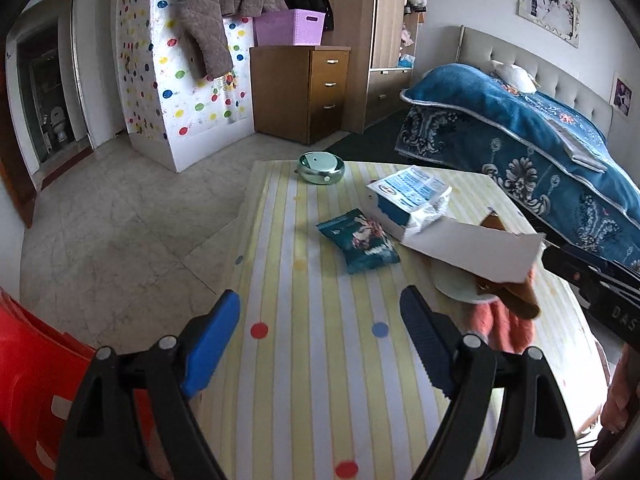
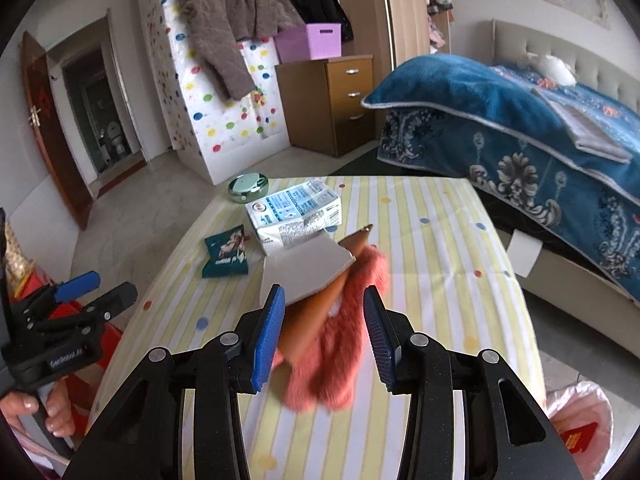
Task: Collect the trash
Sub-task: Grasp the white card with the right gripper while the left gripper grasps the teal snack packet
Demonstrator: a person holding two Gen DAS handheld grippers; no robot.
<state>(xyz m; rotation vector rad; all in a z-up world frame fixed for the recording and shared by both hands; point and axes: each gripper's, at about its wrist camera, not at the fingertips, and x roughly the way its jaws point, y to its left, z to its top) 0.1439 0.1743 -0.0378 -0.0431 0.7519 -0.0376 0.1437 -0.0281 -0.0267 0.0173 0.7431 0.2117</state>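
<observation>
- The left gripper [image 1: 320,312] hangs over the near part of the striped table [image 1: 304,400] with its blue pads [image 1: 208,340] spread wide and only tablecloth between them.
- The teal snack packet [image 1: 359,245] lies flat on the cloth ahead of that gripper, slightly right of its midline and well apart from the fingertips.
- Just beyond the packet sits the crushed white-and-blue carton [image 1: 408,200], and farther back a round green metal tin [image 1: 320,166] near the table's far edge.
- The right gripper [image 2: 324,308] has its jaws partly apart; a white cardboard piece [image 2: 304,272], a brown sheet [image 2: 320,316] and a pink furry thing [image 2: 344,360] lie between and just ahead of the pads, blurred, and I cannot tell whether the pads press on them.
- In the right wrist view the packet [image 2: 226,256] lies to the left of the cardboard, near it, with the carton [image 2: 296,216] just behind.
- A hand [image 2: 32,412] holds the left gripper's handle at the left edge of that view.
</observation>
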